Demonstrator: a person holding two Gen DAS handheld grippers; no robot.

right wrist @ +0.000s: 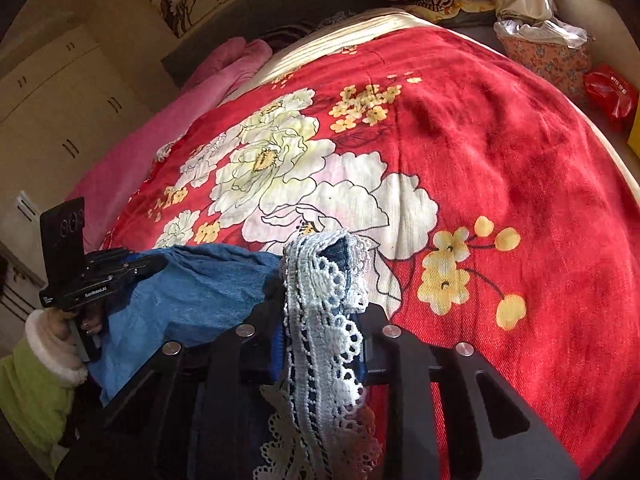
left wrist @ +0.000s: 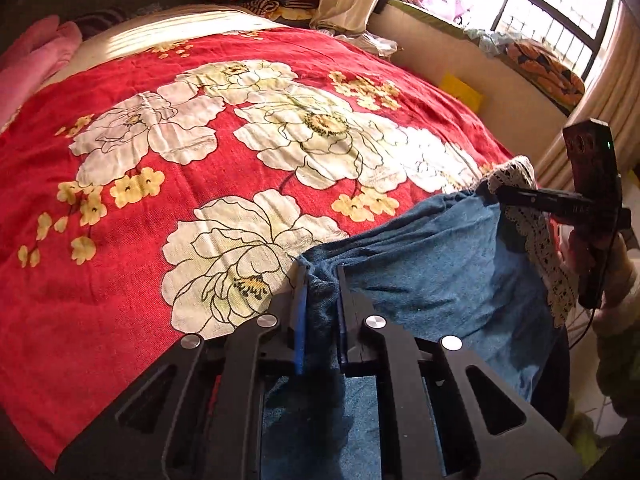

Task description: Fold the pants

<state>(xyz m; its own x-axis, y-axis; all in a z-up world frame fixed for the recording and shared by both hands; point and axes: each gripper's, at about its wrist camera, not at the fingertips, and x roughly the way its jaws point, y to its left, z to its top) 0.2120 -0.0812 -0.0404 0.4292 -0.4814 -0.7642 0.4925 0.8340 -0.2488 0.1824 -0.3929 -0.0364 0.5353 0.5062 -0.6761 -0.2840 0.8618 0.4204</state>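
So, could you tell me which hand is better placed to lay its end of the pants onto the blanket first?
Probably the left. Its gripper, shut on the blue pants, sits low against the red floral blanket; the right gripper holds the lace-trimmed end raised.

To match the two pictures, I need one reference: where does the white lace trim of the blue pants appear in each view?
Left wrist view: lace trim at far right, hanging where the right gripper pinches it.
Right wrist view: lace trim at lower centre, draped between this gripper's fingers.
Shared landmark: the red floral blanket.
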